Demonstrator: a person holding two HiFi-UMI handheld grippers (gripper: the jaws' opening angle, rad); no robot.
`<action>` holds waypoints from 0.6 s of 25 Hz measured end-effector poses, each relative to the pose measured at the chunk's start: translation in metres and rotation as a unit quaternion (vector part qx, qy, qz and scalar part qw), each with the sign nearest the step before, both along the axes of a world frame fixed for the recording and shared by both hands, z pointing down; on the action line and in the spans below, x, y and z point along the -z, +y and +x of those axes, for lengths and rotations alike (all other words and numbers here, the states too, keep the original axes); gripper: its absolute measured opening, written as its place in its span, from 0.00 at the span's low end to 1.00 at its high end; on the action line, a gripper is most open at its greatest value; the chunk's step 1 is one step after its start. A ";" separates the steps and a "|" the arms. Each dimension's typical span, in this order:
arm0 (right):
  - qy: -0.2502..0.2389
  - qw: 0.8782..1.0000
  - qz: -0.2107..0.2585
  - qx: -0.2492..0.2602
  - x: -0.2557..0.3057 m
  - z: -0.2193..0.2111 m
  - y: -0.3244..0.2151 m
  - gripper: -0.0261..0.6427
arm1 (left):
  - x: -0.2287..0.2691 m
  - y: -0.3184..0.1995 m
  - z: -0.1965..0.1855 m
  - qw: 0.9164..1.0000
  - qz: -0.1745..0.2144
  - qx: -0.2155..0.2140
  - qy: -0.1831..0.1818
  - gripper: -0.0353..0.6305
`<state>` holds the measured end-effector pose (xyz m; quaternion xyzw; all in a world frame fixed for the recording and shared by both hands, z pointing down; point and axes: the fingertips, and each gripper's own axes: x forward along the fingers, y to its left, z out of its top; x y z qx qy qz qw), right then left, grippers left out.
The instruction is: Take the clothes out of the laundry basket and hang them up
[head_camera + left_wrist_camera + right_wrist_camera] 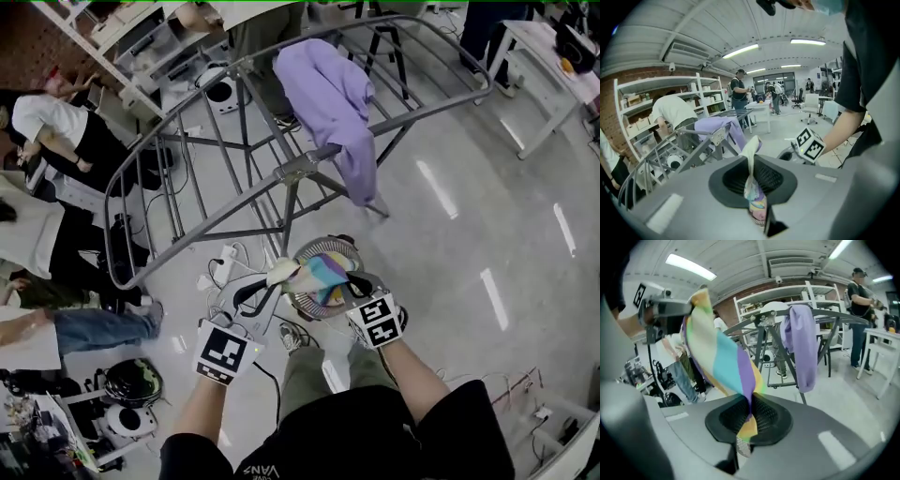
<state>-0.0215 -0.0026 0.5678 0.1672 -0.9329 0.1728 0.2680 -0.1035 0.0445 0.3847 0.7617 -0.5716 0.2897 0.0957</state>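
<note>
The striped cloth (pixel 314 277) is up out of the laundry basket (pixel 328 242) and stretched between the two hand-held grippers, with the basket directly beneath them on the floor. The left hand-held gripper (pixel 275 278) has its jaws pressed tight on the pale end of the cloth (pixel 752 187), which runs straight through the pinch. The right hand-held gripper (pixel 349 281) is clamped just as firmly on the other end, and in its own view the coloured bands (pixel 722 362) fan up and away from the closed jaws toward the left gripper.

Ahead of both grippers and higher stands the drying rack (pixel 291 169), well clear of the cloth for now. One purple garment (pixel 328 103) already hangs over its top bar, so one piece looks done. This second piece is lifted but not yet on the rack; it has to be carried forward, spread and laid over a free bar. Whether more clothes wait in the basket I can't tell, because the cloth and the grippers cover its opening.
</note>
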 end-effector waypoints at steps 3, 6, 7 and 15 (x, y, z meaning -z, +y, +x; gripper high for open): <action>-0.030 0.999 -0.016 -0.033 0.019 0.004 -0.012 0.07 | -0.024 0.016 0.002 1.000 -0.029 0.009 0.010 0.09; -0.066 0.996 -0.032 -0.047 0.037 0.007 -0.022 0.07 | -0.048 0.030 0.019 0.998 -0.050 0.012 0.039 0.09; -0.077 0.995 -0.033 -0.046 0.042 0.007 -0.025 0.07 | -0.055 0.034 0.026 0.997 -0.057 0.010 0.049 0.09; -0.167 0.985 0.002 0.042 0.113 0.010 -0.019 0.07 | -0.093 0.064 0.051 0.988 -0.129 -0.016 0.079 0.33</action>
